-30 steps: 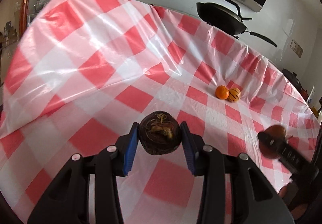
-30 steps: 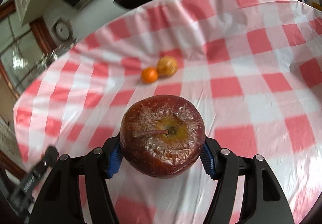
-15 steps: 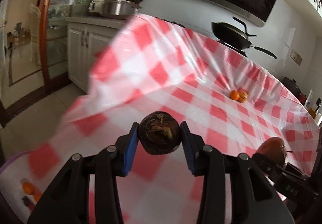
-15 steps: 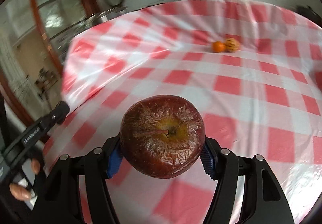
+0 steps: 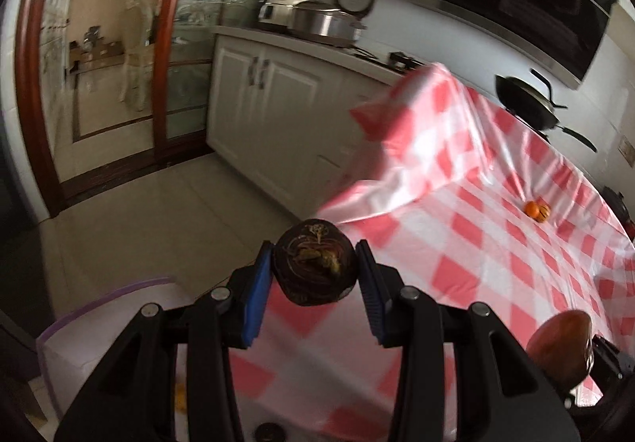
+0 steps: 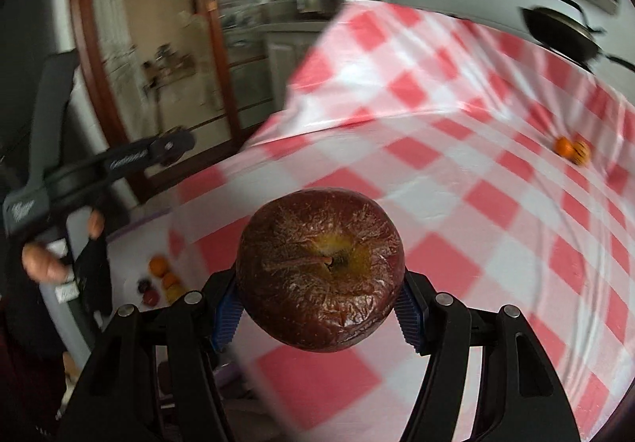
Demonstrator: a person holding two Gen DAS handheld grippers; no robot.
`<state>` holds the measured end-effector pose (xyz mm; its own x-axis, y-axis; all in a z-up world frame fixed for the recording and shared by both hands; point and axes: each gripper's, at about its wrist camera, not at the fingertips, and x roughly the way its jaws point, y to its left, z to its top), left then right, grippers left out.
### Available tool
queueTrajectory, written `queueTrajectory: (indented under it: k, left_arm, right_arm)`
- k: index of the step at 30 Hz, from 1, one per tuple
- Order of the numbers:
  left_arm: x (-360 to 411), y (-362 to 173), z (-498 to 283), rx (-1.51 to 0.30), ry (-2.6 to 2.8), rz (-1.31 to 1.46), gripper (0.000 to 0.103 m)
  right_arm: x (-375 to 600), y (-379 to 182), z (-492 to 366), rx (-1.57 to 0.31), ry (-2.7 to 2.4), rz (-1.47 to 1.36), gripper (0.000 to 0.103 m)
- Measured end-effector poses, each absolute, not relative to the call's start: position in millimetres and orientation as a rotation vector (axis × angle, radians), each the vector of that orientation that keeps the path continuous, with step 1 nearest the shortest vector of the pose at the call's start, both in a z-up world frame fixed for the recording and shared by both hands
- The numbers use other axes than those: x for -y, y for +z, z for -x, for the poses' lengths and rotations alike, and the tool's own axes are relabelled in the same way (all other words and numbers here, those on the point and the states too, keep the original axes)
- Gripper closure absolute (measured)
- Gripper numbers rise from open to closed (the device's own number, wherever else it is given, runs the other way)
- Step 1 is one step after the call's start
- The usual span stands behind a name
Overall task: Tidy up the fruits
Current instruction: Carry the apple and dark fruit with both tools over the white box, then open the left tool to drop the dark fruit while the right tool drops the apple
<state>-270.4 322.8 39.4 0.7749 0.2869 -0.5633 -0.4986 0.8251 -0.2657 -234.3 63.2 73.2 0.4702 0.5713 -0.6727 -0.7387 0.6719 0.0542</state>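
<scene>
Above the near edge of the red-checked tablecloth [image 5: 496, 235], the left gripper [image 5: 315, 285] clamps a small dark fruit [image 5: 314, 267] while the right gripper [image 6: 319, 307] clamps a wrinkled red apple [image 6: 320, 269], both held clear of the cloth.

1. A table [image 5: 496, 243] covered with a red-and-white checked plastic cloth [image 6: 456, 172]; the cloth hangs over the near-left edge and bunches up at the far corner.
2. On the cloth, far right, an orange [image 5: 531, 208] and a striped yellowish fruit [image 5: 542, 212] sit touching each other.
3. Beside the table's low left edge, a white surface with a purple rim [image 5: 103, 299] carries several small fruits [image 6: 160, 277], orange and dark; their kind is unclear.
</scene>
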Motion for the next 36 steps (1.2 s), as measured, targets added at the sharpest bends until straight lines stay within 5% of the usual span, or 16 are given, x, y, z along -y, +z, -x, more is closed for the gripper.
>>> queueTrajectory:
  k: [23, 36]
  left_arm:
    - [-400, -65, 346, -0.762, 0.626, 0.423, 0.061]
    - [-444, -143, 363, -1.065, 0.77, 0.522, 0.061]
  right_arm:
    - [-180, 8, 350, -0.736, 1.21, 0.646, 0.039]
    - [-262, -94, 357, -0.974, 1.223, 0.909, 0.039]
